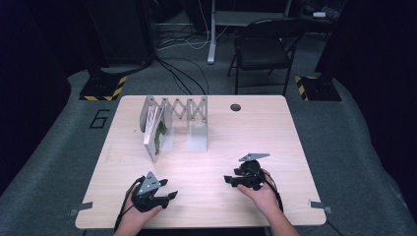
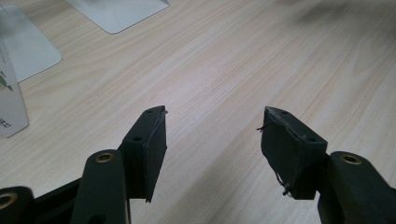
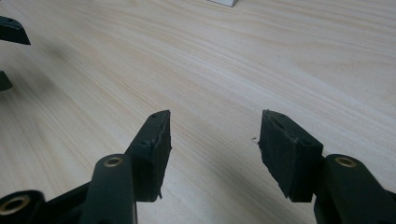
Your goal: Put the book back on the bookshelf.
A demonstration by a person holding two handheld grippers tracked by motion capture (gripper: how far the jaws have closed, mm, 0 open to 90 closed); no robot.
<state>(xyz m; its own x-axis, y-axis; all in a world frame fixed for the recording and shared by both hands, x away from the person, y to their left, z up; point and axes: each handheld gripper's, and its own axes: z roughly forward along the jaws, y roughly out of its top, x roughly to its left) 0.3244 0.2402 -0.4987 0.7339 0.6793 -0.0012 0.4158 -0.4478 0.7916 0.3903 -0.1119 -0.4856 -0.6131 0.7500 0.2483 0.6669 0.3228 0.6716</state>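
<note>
Book: white book [image 1: 156, 132] stands in the rack [image 1: 189, 110], at 12 o'clock from left claw [image 1: 169, 196]
Nearer hand: left
Claws: left spread, right claw [image 1: 231, 180] spread, both hold nothing

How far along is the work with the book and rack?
Done: one book leans in the expanding metal rack. In hand: nothing; the left gripper and right gripper are both open over bare table. Left: nothing else to place shows.

A lab or recording studio: 1 pale wooden table [image 1: 275, 128] stands on grey carpet [image 1: 344, 132] between black curtains [image 1: 29, 59], with hazard-striped stand bases [image 1: 103, 88], loose floor cables [image 1: 182, 73] and a black folding chair [image 1: 263, 49] behind.
</note>
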